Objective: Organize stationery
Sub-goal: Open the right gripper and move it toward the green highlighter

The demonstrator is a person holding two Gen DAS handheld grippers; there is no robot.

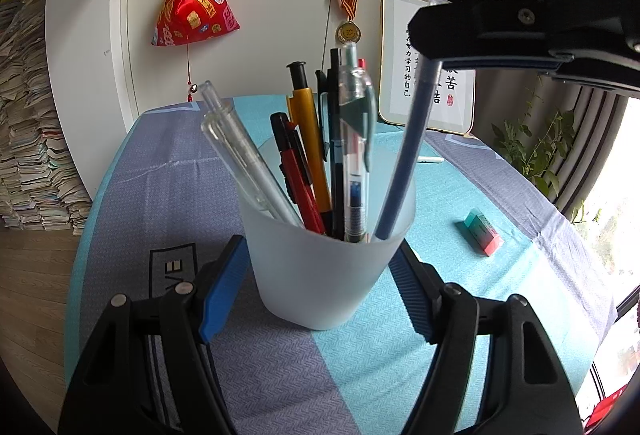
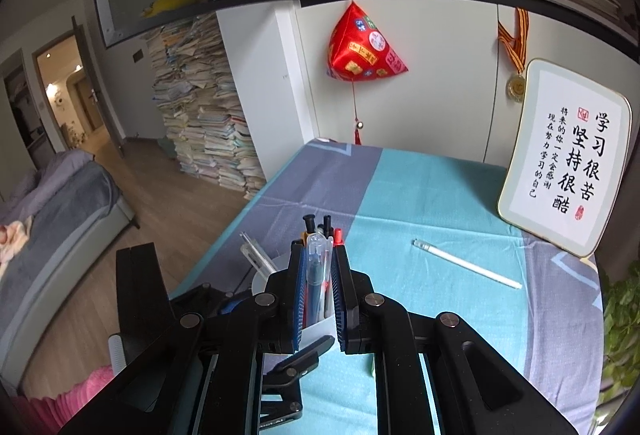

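Pens are being gathered into one cup, and each claw is placed to serve that. The right claw (image 2: 319, 275) is closed on a blue pen (image 2: 316, 271), gripped near its capped top so that the long lower part hangs free; in the left wrist view that lower end is already seen inside the frosted cup (image 1: 328, 267), leaning against the near right of the rim. A grip so high leaves the shaft free to slide down once let go. The left claw (image 1: 320, 275) is clamped around the cup from both sides, its blue pads (image 1: 222, 287) pressed to the wall, apparently so that the cup is steadied against tipping as pens are dropped in. Several pens are already stood in the cup: a clear one, a red one, a yellow one, and dark ones. On the cloth-covered surface (image 1: 460, 195) a white pen (image 2: 466, 264) lies well apart from the cup, near a framed sign (image 2: 568, 159), and an eraser (image 1: 482, 231) rests to the right of the cup. These are judged to be still unsorted.
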